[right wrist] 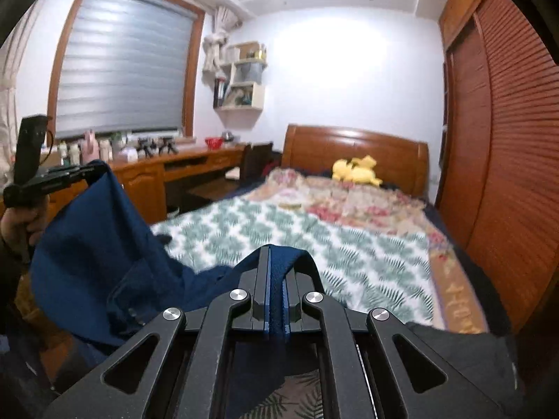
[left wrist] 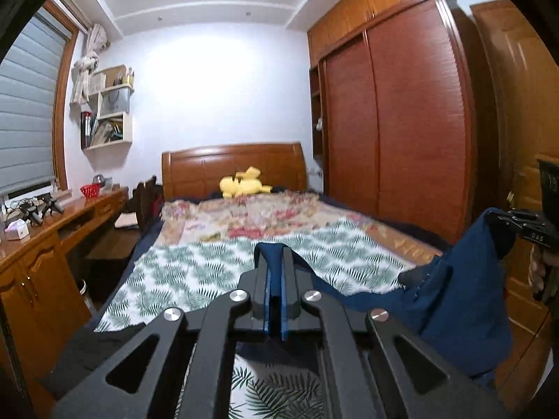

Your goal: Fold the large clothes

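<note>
Nearest the lens, the black two-finger left gripper [left wrist: 276, 262] stands closed, its blue-lined pads pinching a fold of the dark navy blue fabric garment [left wrist: 450, 300]. The black two-finger right gripper [right wrist: 276, 262] is likewise closed on another edge of the same cloth. The garment hangs between the two tools, held up above the bed's green-and-white leaf-print cover [left wrist: 195, 272]; its lower part runs out of both views, so its full shape cannot be made out. In each view the opposite gripper appears at the picture's edge, partly cut off, with only part of the gripping hand [right wrist: 21, 223] visible. Beyond lie a floral quilt [left wrist: 244, 216], a blurred yellow plush toy [left wrist: 244, 185] against the wooden headboard [left wrist: 230, 164], a wooden desk [left wrist: 45, 241] and a slatted red-brown wardrobe [left wrist: 401, 122].
</note>
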### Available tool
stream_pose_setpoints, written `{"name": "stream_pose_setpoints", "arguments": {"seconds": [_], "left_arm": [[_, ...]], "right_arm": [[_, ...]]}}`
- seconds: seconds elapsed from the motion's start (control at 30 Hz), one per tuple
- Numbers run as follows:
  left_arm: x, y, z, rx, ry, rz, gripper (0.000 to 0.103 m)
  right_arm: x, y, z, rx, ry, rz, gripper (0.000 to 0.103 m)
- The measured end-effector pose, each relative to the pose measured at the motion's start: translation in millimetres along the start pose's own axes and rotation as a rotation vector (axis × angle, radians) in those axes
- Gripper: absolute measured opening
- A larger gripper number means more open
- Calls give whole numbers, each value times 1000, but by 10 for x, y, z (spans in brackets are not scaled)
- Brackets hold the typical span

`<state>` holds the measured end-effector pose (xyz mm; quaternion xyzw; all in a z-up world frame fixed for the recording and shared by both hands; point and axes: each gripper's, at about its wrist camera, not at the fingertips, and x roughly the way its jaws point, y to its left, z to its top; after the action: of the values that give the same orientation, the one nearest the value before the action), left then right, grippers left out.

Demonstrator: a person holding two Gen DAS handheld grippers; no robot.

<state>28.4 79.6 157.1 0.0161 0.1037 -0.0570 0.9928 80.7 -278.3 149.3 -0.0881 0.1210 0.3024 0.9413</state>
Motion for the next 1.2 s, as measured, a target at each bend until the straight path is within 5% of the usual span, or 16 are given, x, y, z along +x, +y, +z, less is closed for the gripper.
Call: {"name": "stream_pose_setpoints", "arguments": {"seconds": [0.2,0.57,0.77,0.83,0.9,1.2], "left_arm": [[315,23,-81,22,42,66,0],[2070,334,-881,-85,279,103,0],[2454,378,-1274,-179,395,-15,4],[2490,309,-1391,-146,403,9,4],[2488,215,-1512,-102,396,36,6],[2278,54,-1702,-78,320,-10,23]], "right_arm": [[-338,-87,59,-24,-60,-91,2],[1322,-860,-688,53,246,-252,3],[1921,-1110,-1177,58,384,-289,7],[1951,-1081,-1325,44,413,-312,19],[1968,-1016,-1404,23,410,-328,56],[2187,-574,-1612,19,449,-186,59]]}}
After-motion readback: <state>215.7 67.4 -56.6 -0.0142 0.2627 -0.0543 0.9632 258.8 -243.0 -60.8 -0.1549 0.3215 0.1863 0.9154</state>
